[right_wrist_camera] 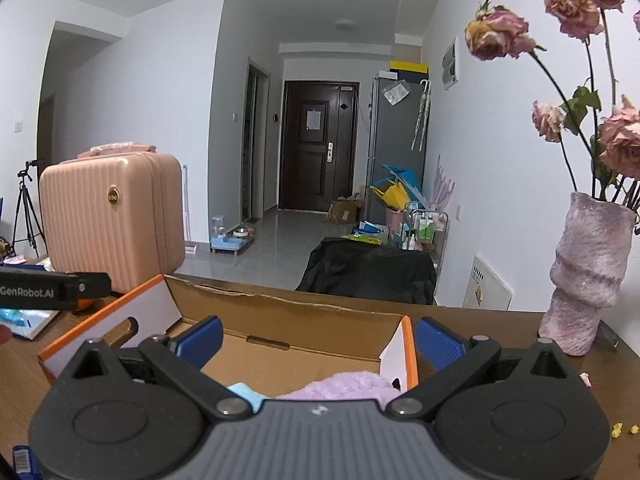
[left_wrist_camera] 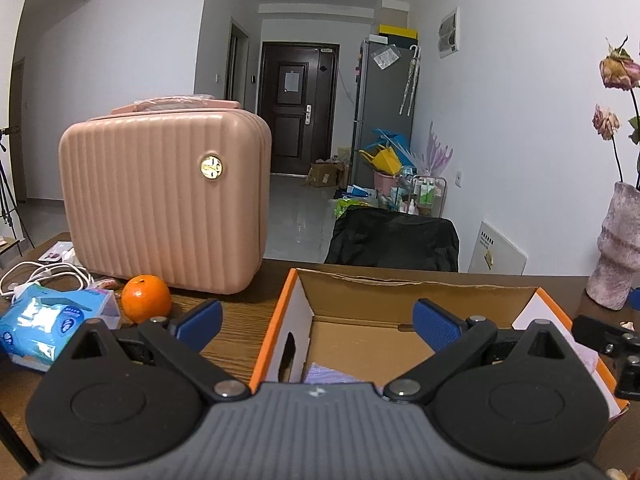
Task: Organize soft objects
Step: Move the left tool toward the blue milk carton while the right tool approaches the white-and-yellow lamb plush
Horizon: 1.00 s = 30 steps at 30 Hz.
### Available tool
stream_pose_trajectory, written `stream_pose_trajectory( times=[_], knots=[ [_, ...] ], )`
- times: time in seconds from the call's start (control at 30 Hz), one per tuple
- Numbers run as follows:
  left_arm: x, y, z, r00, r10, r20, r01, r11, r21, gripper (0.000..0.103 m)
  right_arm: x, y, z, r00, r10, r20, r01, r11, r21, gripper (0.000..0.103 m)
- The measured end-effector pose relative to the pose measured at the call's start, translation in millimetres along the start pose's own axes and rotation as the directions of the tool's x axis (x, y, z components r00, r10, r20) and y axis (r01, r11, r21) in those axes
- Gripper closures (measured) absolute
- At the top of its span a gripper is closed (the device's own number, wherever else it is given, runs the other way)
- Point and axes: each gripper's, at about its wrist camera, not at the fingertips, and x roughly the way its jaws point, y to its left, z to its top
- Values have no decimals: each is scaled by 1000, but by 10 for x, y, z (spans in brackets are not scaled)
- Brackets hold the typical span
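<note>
Your right gripper (right_wrist_camera: 318, 344) and left gripper (left_wrist_camera: 318, 324) hang released, empty; the purple towel (right_wrist_camera: 340, 386) lies in the box (right_wrist_camera: 280, 312) beneath them.

A dark wooden table (left_wrist_camera: 236, 332) holds an open cardboard box (left_wrist_camera: 400, 284) with orange edges. To its left stand a pink ribbed case (left_wrist_camera: 160, 200), an orange (left_wrist_camera: 146, 298), a blue tissue pack (left_wrist_camera: 44, 320) and white cables (left_wrist_camera: 44, 274). A mottled pink vase (right_wrist_camera: 588, 276) stands to the box's right.

Fluffy lilac cloth (right_wrist_camera: 340, 386) lies in a matt corrugated cardboard box (right_wrist_camera: 288, 320) on a grained wood table (left_wrist_camera: 236, 320) — beside a glossy ribbed plastic case (left_wrist_camera: 160, 200) — and a rough, mottled vase (right_wrist_camera: 588, 276).
</note>
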Motion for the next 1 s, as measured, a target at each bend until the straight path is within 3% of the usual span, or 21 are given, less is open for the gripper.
stream_pose_trajectory(
  times=[1.0],
  knots=[
    [-811, 234, -301, 999, 43, 17, -43, 999, 13, 0, -868, 211, -318, 1000, -3, 20, 3, 1000, 1, 0]
  ],
)
